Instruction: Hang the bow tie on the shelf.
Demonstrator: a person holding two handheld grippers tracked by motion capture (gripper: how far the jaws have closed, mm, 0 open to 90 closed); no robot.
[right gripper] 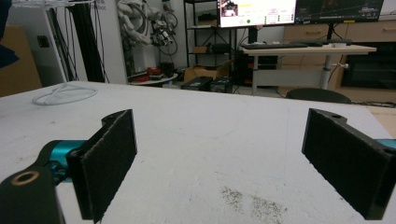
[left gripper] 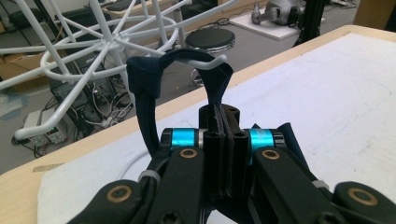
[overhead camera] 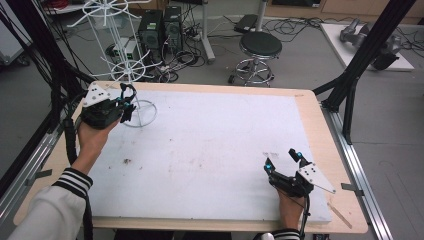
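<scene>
Right gripper: right gripper (overhead camera: pixel 284 160) rests at the near right of the white foam-covered table top (overhead camera: pixel 215 150), its foam-faced jaws spread wide with nothing between them; the right gripper view shows only bare mat and a smudge of dark specks (right gripper: pixel 247 198) just ahead of them.

Mat: another small dark smudge (overhead camera: pixel 127 161) lies on the near left of the sheet, well apart from either tool.

Left gripper: left gripper (left gripper: pixel 223 140) sits at the far left corner, jaws pressed narrow together on a dark navy fabric strap (left gripper: pixel 217 86), pinched low on one of its two legs.

Strap: loop of the navy strap rises from the jaws and drapes over a bent white wire hook arm (left gripper: pixel 201 58) of the white wire display rack (overhead camera: pixel 122 37); the other leg hangs down at the left of the gripper view.

Rack: its round wire base ring (overhead camera: pixel 142 114) stands on the table's far left, touching the mat just beside the left gripper.

Step in hand: seemingly seating the strap on the hook, or freeing it.

Doing it well: keep the pinch firm, move along the hook's curve so the fabric does not snag at the upturned tip, and avoid tugging sideways, since the light rack could tip; the idle right gripper could steady the base.
</scene>
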